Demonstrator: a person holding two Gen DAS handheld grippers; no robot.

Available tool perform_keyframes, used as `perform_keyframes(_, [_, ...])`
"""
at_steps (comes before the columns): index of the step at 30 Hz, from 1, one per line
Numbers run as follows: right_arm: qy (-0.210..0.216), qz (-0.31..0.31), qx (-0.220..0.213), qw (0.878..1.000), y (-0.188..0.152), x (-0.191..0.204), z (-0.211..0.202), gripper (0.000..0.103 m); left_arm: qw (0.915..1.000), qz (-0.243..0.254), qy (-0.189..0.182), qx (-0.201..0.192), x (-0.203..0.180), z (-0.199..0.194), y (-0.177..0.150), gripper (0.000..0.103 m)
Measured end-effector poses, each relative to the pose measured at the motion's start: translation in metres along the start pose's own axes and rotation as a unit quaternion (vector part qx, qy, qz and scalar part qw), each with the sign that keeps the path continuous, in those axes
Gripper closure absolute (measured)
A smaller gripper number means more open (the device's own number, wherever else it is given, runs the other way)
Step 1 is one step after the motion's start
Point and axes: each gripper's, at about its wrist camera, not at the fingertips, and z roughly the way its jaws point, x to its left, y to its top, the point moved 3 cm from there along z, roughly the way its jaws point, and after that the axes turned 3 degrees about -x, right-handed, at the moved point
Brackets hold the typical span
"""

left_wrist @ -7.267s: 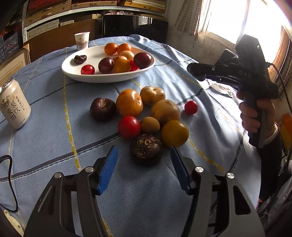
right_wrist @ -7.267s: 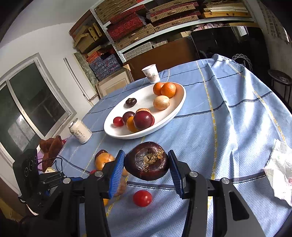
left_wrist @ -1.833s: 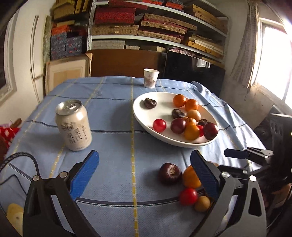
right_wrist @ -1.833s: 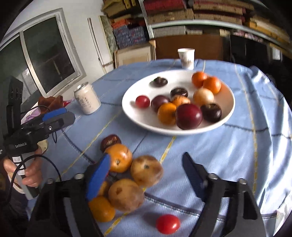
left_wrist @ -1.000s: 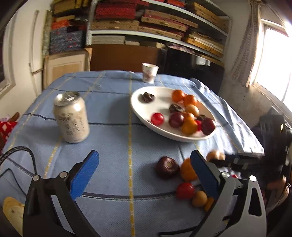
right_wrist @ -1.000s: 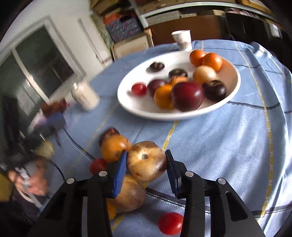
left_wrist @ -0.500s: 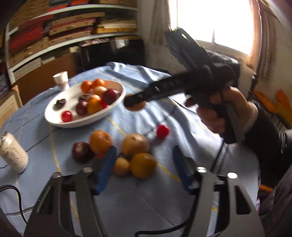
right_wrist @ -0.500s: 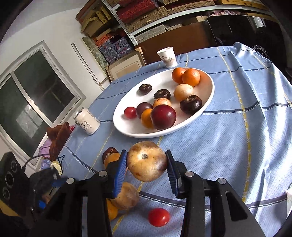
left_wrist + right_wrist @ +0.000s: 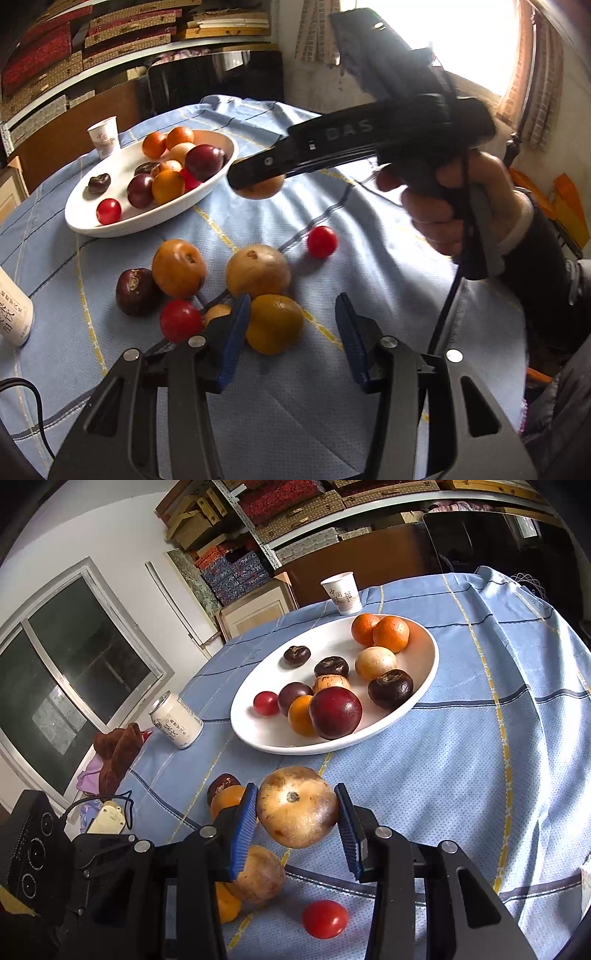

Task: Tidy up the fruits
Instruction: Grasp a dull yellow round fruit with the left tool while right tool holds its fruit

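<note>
Left gripper [image 9: 291, 334]: blue pads spread apart with nothing between them, low over the blue checked tablecloth [image 9: 369, 229]; the left pad [image 9: 233, 338] sits just beside an orange fruit [image 9: 274, 324], and whether they touch is hard to say.
Hidden on the left: a small tan fruit [image 9: 217, 313] shows only as a sliver behind that pad; the drink can [image 9: 13, 306] is cut off by the frame edge.
Loose pile: dark purple fruit [image 9: 135, 291], red tomato [image 9: 181, 320], orange persimmon [image 9: 179, 268] and big tan fruit [image 9: 258, 270] lie close together on the cloth; another red tomato [image 9: 322, 242] lies apart to their right.
White plate [image 9: 430, 672]: sits on the cloth beyond the pile, near the paper cup [image 9: 341, 592], holding about ten fruits.
Right gripper [image 9: 295, 821]: closed on a tan round fruit [image 9: 297, 806], pads pressing its left and right sides, held in the air above the cloth short of the plate's near rim.
Fruit's facing: its small dark stem scar points at the right wrist camera; it is nearly round, a little wider than tall, the wide axis running pad to pad.
Left view only: the right hand [image 9: 450, 206] wrapped round the handle, and the held fruit mostly hidden behind the black finger, only its lower half visible.
Right view only: the whole face of the held fruit, and a dark wrinkled fruit [image 9: 390, 688] on the plate's right side, which the left wrist view hides behind other fruit.
</note>
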Motion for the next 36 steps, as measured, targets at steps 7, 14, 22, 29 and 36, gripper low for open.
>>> perform_keyframes(7, [-0.005,-0.008,0.003,1.0,-0.001,0.002,0.001,0.061,0.9994,-0.005,-0.009,0.033,0.005,0.015,0.001,0.056])
perform_keyframes(14, [-0.01,-0.018,0.004,1.0,-0.002,0.005,0.002,0.061,0.9977,-0.012,-0.016,0.065,0.005,0.023,-0.008,0.056])
perform_keyframes(22, [-0.008,-0.005,0.006,1.0,-0.002,0.002,0.003,0.061,0.9972,-0.042,-0.025,0.057,0.014,0.022,-0.005,0.062])
perform_keyframes(29, [-0.007,-0.007,0.007,1.0,-0.002,0.003,0.004,0.06,0.9966,-0.056,-0.032,0.051,0.018,0.02,-0.004,0.066])
perform_keyframes(36, [-0.008,-0.014,0.005,1.0,-0.001,0.004,0.002,0.061,0.9951,-0.073,-0.061,0.028,0.021,0.006,-0.001,0.066])
